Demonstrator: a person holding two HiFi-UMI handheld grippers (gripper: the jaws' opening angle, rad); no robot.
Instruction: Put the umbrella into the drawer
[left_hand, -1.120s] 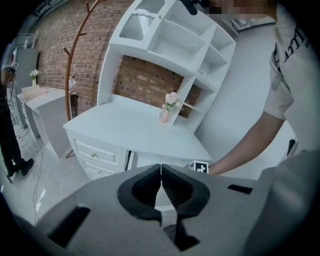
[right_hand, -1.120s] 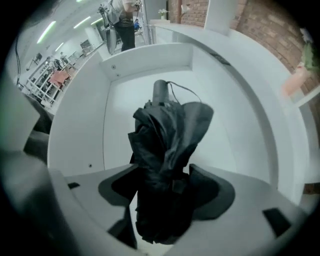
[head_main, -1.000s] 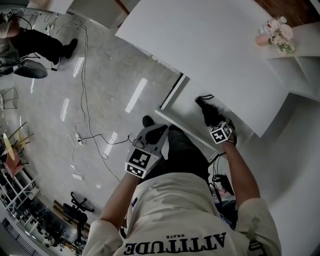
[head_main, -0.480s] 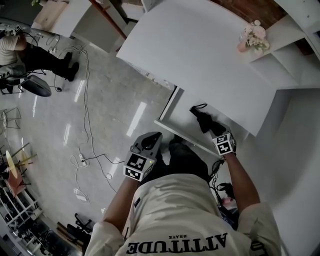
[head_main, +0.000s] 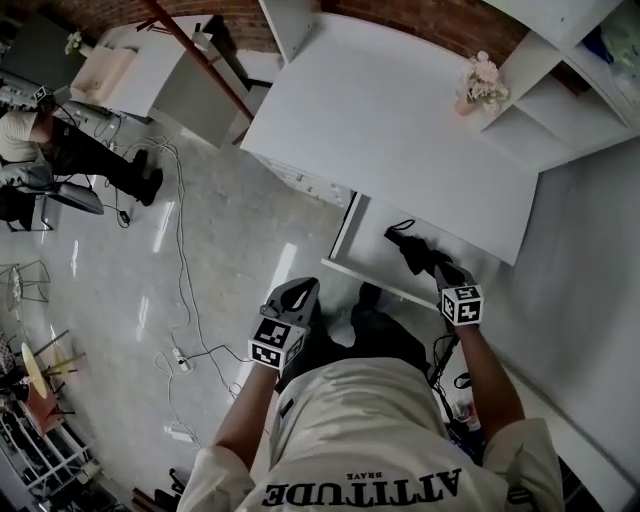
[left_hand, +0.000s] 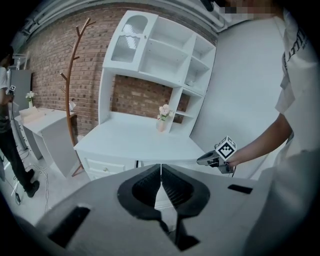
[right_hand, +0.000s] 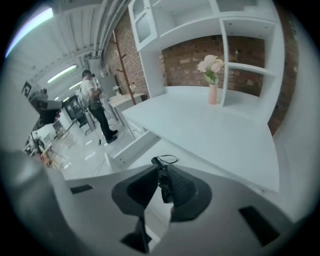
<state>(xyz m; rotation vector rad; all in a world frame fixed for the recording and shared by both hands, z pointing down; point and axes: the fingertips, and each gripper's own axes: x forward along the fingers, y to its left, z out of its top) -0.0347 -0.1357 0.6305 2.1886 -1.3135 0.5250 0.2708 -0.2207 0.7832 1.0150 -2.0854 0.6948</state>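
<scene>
The black folded umbrella (head_main: 408, 248) lies in the open white drawer (head_main: 368, 232) under the desk's front edge, its strap loop toward the desk. My right gripper (head_main: 441, 270) hovers above the umbrella's near end, apart from it. Its jaws are closing to a narrow gap. In the right gripper view the umbrella (right_hand: 164, 181) shows small and far below through the slit of my right gripper (right_hand: 162, 172); nothing is pressed between the pads. My left gripper (head_main: 299, 294) hangs shut and empty over the floor, left of the drawer. In the left gripper view my left gripper (left_hand: 160, 170) has its jaws together.
The white desk (head_main: 400, 110) carries a vase of flowers (head_main: 478, 85) by the shelf unit (head_main: 560, 90). Cables (head_main: 180, 270) trail over the glossy floor. A seated person (head_main: 55, 150) is at far left, beside a second white desk (head_main: 170, 70).
My right gripper has risen off the umbrella and its jaws have narrowed from wide open. The umbrella stays in the drawer. My left gripper has lifted a little.
</scene>
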